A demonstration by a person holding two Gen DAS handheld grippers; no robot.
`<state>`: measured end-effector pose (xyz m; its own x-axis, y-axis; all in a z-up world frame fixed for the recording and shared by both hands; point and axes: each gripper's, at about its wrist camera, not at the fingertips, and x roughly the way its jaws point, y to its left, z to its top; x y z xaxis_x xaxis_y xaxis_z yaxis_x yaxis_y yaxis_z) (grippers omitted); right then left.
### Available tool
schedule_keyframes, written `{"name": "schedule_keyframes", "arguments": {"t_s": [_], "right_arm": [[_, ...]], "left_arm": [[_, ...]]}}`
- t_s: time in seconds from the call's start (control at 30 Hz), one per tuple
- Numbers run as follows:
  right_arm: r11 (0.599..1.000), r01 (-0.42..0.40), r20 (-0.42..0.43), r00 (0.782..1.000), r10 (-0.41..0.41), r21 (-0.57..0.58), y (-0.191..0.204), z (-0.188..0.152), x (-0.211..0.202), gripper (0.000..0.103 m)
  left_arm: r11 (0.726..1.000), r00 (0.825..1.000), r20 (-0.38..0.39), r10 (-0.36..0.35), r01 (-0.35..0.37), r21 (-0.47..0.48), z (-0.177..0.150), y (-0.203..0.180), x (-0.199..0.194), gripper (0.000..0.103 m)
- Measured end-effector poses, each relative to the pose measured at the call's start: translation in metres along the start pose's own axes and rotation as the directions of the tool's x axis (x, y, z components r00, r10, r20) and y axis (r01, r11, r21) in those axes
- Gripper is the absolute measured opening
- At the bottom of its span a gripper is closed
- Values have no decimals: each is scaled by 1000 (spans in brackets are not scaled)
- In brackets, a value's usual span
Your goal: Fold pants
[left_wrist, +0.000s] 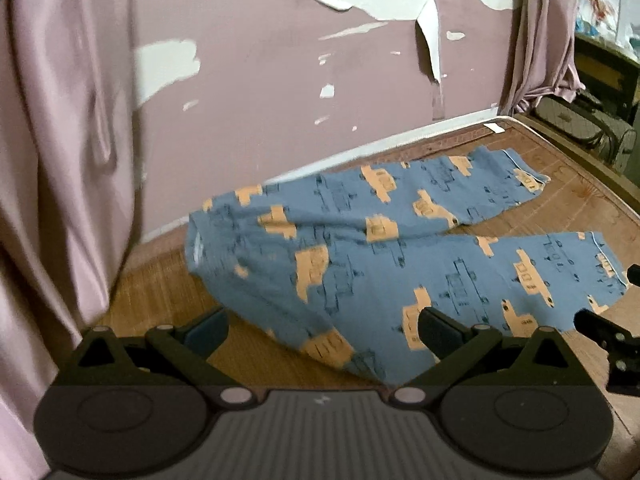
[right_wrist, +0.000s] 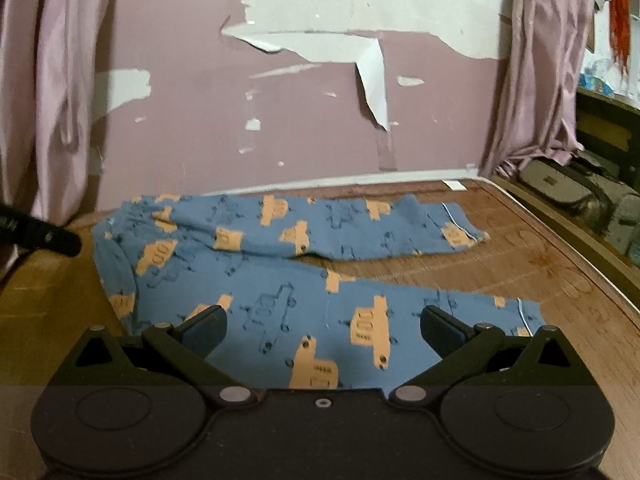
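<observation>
While the pants [right_wrist: 280,280] lie spread flat on the woven mat [right_wrist: 540,264] with both legs parted and the waistband toward the left, no fold is yet made, and the main risks come from the surroundings and the cloth itself. The mat runs right up to the peeling wall [right_wrist: 240,120], and the far leg lies just beside that edge — a wide sweep of cloth toward it may catch the wall or drag the leg off line. The near leg crosses under both grippers; if only one layer is pinched, the fabric will likely slide apart and the fold come out skewed. The legs lie at an angle to each other, so bringing one over the other without squaring the cuffs would probably leave an uneven edge.

The left gripper [left_wrist: 324,328] hangs over the waist end of the near leg, jaws spread wide, holding nothing. The right gripper [right_wrist: 324,328] hangs over the cuff half of the same leg, likewise wide apart and empty. The two tools work near each other — a tip of the right one shows at the edge of the left view — so a crossing motion risks collision.
</observation>
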<state>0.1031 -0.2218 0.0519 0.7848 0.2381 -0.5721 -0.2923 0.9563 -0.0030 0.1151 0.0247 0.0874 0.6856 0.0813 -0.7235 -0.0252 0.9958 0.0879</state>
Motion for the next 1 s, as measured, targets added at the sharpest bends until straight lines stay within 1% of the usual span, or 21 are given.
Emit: {"name": "schedule_keyframes", "arguments": {"t_s": [0.1,0.23,0.3,0.37,0.47,0.53,0.63,0.7,0.8,0.87,0.9,1.0], "right_arm": [[998,-56,-8,998,57,9,-9,8,9,103],[991,-128,-44,991,130,41,-26,22,32,103],[987,-157,-41,987,158,27,-31,31,46,103],[984,-178,-38,983,178,-14,-37,41,64,103],[979,-193,-54,980,190,-67,-44,59,104,103],[971,-214,-71,976,207,-107,-48,73,137,103],[946,-267,-95,963,254,-185,-50,94,186,103],[927,-285,-110,958,266,-242,-49,105,218,102],[906,-289,-131,957,260,-310,-43,117,257,102],[889,-311,-151,950,275,-335,-41,121,279,102],[879,-328,-171,943,285,-346,-40,123,290,101],[855,-348,-220,934,282,-383,-36,129,316,90]], "left_arm": [[999,1000,14,11,-12,45,17,1,5,103],[995,999,35,22,-25,92,32,4,25,103],[994,999,46,17,-22,104,37,8,41,103],[993,999,53,13,-18,112,42,14,59,103],[994,998,57,26,-31,102,54,29,92,103],[994,999,42,7,-12,113,63,40,111,103],[985,998,53,23,-31,167,85,52,143,103],[978,997,72,18,-33,206,98,56,162,103],[955,996,88,-3,-23,294,114,57,195,103],[939,996,86,-15,-15,342,122,56,215,102],[934,997,80,-19,-11,357,125,57,226,100],[930,997,60,-47,21,367,127,61,248,94]]}}
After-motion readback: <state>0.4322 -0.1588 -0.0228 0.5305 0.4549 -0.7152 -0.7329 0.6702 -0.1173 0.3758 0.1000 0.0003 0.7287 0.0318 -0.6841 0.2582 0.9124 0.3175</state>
